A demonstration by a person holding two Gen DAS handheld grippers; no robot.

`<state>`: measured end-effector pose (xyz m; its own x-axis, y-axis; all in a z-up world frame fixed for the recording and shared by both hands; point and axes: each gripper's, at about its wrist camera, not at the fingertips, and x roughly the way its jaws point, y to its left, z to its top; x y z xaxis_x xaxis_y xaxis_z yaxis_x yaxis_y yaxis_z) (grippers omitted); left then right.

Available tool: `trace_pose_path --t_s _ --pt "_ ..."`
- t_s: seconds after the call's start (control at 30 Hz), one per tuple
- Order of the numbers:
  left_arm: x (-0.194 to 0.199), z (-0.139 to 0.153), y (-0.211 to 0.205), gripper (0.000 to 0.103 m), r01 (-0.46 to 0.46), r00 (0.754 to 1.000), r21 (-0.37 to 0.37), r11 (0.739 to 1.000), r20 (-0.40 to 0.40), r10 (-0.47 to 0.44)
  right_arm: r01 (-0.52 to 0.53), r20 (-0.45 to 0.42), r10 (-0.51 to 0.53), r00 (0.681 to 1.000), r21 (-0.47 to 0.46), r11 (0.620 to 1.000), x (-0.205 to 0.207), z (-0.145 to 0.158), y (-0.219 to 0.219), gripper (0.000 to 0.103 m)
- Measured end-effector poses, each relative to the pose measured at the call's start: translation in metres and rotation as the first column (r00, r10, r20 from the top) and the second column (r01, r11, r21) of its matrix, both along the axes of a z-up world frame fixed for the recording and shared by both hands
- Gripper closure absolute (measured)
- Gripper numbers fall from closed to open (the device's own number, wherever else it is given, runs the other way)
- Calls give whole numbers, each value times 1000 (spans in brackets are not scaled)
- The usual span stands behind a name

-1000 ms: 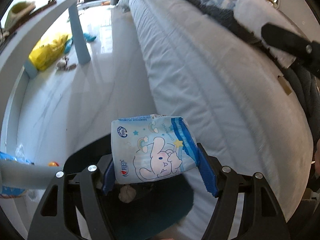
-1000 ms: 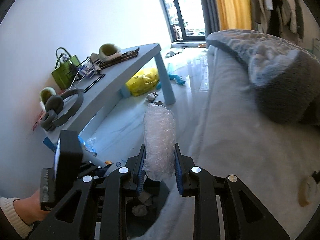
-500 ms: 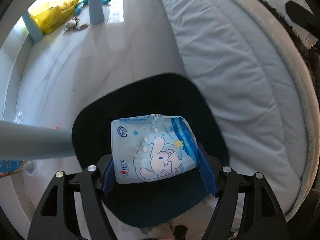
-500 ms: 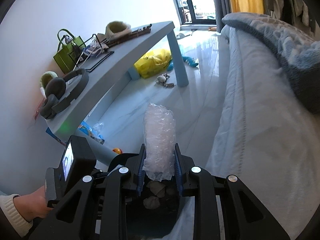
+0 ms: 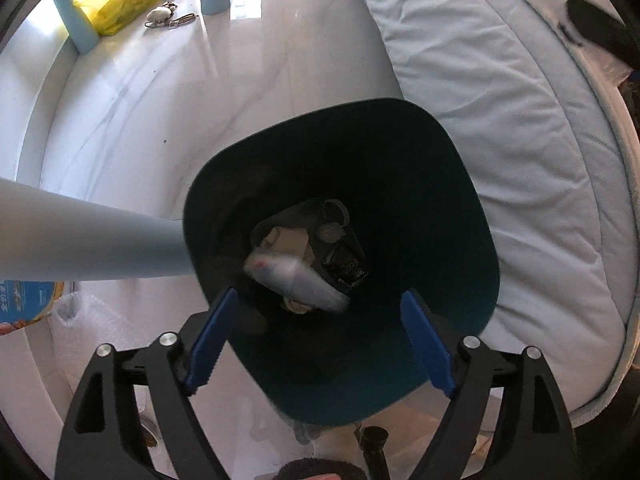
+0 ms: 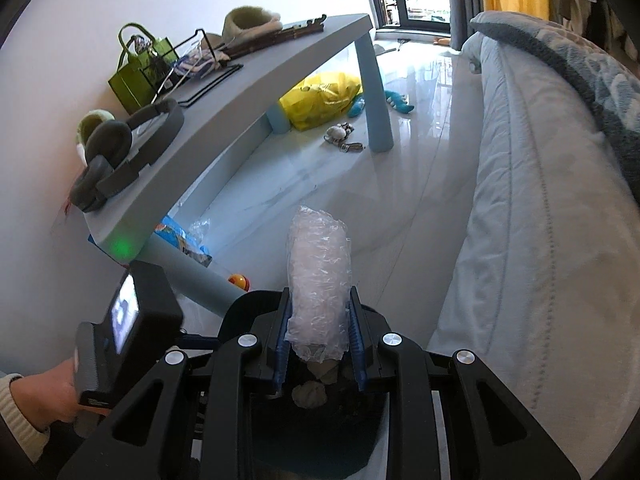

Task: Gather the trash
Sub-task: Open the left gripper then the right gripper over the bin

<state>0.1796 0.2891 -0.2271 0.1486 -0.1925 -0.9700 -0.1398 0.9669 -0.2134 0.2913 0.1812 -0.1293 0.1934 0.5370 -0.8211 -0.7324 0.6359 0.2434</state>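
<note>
Pointing my left gripper [image 5: 320,340] straight down over the bin [image 5: 440,184], I am opening its jaws so the packet [image 5: 296,280] drops inside onto other trash. My right gripper [image 6: 319,344] pinches bubble wrap [image 6: 319,276] near the bin, ready to follow.

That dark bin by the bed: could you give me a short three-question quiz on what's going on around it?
1. True or false: the left gripper has nothing between its blue fingers.
2. What does the right gripper hold?
3. Where is the blurred white packet: A on the floor, B inside the dark teal bin?

Key: 1 true, they are opening. 2 a clear roll of bubble wrap. 3 B.
</note>
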Motion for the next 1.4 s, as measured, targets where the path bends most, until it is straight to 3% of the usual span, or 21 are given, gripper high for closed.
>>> trace_pose_path --t_s 0.17,0.3,0.47,0.7,0.97,1.1,1.17,1.27,1.4 --pt "-5 20 11 20 -22 997 -6 1000 73 22 -27 -25 26 999 -43 999 -5 -16 12 77" --pt "-11 49 23 25 -59 982 -20 998 181 62 -60 -46 57 997 -78 995 -11 -27 22 77" --pt "-15 84 33 32 -110 947 -31 993 301 114 -101 -75 92 993 -130 986 -19 -46 32 77" --pt "-18 119 48 40 -186 897 -44 982 399 188 -144 -119 122 985 -198 970 -34 -76 44 77" --pt "-16 141 51 51 -228 855 -46 973 469 222 -190 -165 148 975 -278 942 -48 -107 52 77" --pt "-16 154 46 52 -232 832 -35 972 510 217 -203 -192 146 971 -326 923 -54 -122 51 76" --pt "-15 162 40 52 -226 818 -25 974 537 204 -214 -203 149 968 -353 911 -57 -128 49 72" --pt "-14 172 34 52 -221 799 -31 975 567 199 -203 -204 135 970 -366 908 -59 -127 44 48" --pt "-15 187 27 52 -220 769 -32 975 609 194 -192 -202 127 971 -345 919 -58 -116 37 46"
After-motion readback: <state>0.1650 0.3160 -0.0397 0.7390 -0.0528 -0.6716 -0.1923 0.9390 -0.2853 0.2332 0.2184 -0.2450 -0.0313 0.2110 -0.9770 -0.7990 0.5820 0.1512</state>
